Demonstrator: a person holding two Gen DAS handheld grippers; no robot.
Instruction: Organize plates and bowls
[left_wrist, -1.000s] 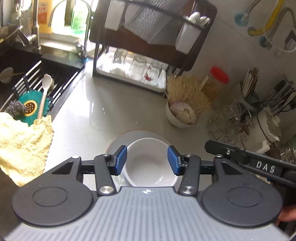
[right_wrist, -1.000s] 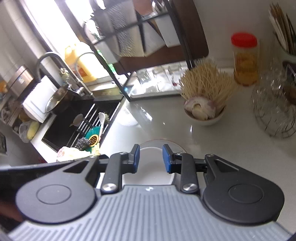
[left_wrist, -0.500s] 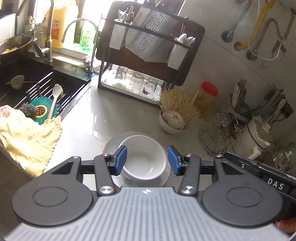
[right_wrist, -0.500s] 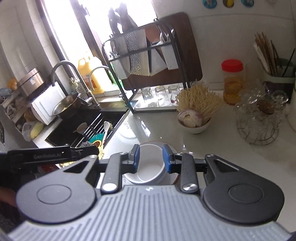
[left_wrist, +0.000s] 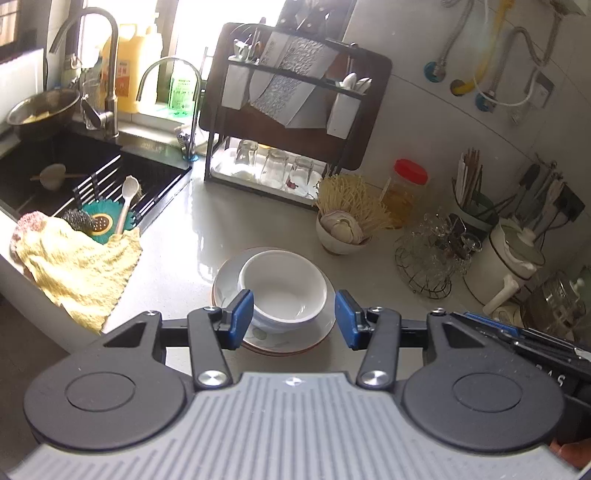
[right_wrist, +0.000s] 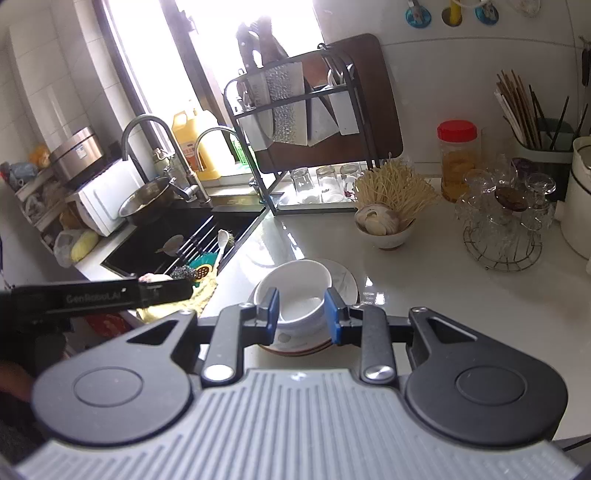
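Note:
A white bowl (left_wrist: 284, 288) sits in a stack of plates (left_wrist: 229, 277) on the pale counter, near its front edge. It also shows in the right wrist view (right_wrist: 299, 291), on the plates (right_wrist: 345, 280). My left gripper (left_wrist: 293, 319) is open and empty, held above and in front of the stack. My right gripper (right_wrist: 301, 314) is open a smaller way and empty, also above the stack's near side. Each gripper's body shows at the edge of the other's view.
A black dish rack (left_wrist: 291, 122) with upturned glasses stands at the back. A sink (left_wrist: 74, 173) with a yellow cloth (left_wrist: 81, 266) is on the left. A small bowl with garlic (left_wrist: 341, 234), a red-lidded jar (left_wrist: 406, 192), a wire glass stand (left_wrist: 428, 258) and utensil holders stand to the right.
Both grippers have pulled back and up from the stacked bowl and plates, so more of the kitchen shows. Their jaws stay at the same width, and the bowl has not moved.

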